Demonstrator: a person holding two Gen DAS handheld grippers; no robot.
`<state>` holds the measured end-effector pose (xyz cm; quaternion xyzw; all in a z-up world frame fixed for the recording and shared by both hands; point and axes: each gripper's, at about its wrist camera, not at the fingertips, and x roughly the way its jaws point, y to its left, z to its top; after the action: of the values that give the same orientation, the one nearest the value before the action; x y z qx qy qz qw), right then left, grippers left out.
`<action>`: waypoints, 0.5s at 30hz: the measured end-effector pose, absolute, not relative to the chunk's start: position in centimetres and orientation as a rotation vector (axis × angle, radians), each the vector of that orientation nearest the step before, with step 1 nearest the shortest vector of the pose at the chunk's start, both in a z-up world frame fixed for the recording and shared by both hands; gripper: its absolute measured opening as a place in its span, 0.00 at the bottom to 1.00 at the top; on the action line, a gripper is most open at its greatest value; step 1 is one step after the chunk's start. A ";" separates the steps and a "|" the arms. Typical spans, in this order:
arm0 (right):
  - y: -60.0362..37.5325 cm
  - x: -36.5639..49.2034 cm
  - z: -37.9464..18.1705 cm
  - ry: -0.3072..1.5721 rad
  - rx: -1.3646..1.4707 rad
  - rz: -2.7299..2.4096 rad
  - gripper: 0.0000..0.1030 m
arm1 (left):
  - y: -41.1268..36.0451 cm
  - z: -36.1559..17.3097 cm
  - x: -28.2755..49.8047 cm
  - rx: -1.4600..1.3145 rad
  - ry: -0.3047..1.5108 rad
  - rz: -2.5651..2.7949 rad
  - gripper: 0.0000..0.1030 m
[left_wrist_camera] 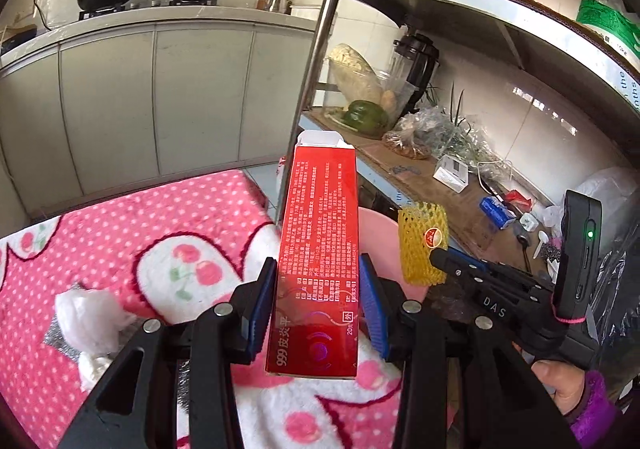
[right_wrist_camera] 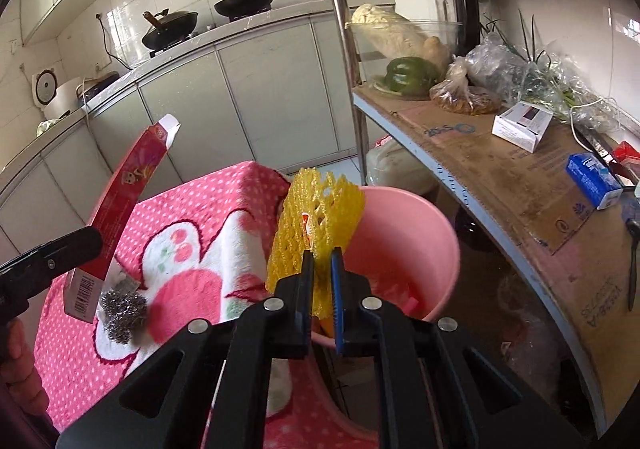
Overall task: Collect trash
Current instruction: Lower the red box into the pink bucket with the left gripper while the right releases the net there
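A red carton (left_wrist_camera: 318, 269) is held between the pads of the left gripper (left_wrist_camera: 318, 305), its long axis running up and away along the fingers. The yellow foam net (right_wrist_camera: 316, 225) is pinched in the nearly closed right gripper (right_wrist_camera: 322, 281), right above the pink bucket (right_wrist_camera: 412, 233) (the nearer hand to it); the carton is held left of it, over the pink blanket (left_wrist_camera: 120, 233). "999" is legible on the carton, "DAS" on the right gripper.
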<state>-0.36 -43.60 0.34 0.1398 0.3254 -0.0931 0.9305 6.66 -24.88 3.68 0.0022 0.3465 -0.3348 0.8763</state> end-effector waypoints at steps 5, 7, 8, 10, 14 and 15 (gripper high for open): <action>-45.7 0.5 -0.8 0.683 0.290 -0.232 0.08 | -29.2 2.3 8.4 0.020 0.758 -0.724 0.39; -46.3 0.9 -1.5 0.698 0.297 -0.238 0.08 | -30.9 1.5 9.1 0.022 0.770 -0.727 0.39; -46.5 1.0 -1.8 0.707 0.298 -0.239 0.08 | -31.7 1.1 9.5 0.024 0.783 -0.726 0.39; -46.9 1.5 -2.5 0.727 0.296 -0.243 0.08 | -32.9 0.0 10.4 0.014 0.817 -0.727 0.39; -47.3 2.4 -3.6 0.755 0.287 -0.262 0.08 | -35.2 -2.0 12.2 -0.004 0.876 -0.719 0.39; -47.4 2.6 -3.9 0.763 0.288 -0.264 0.08 | -35.6 -2.5 12.5 -0.006 0.890 -0.721 0.39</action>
<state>2.58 -47.42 -3.92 0.1397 0.3698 -0.1281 0.9096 12.47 -35.63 -2.55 -0.0029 0.4213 -0.3411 0.8403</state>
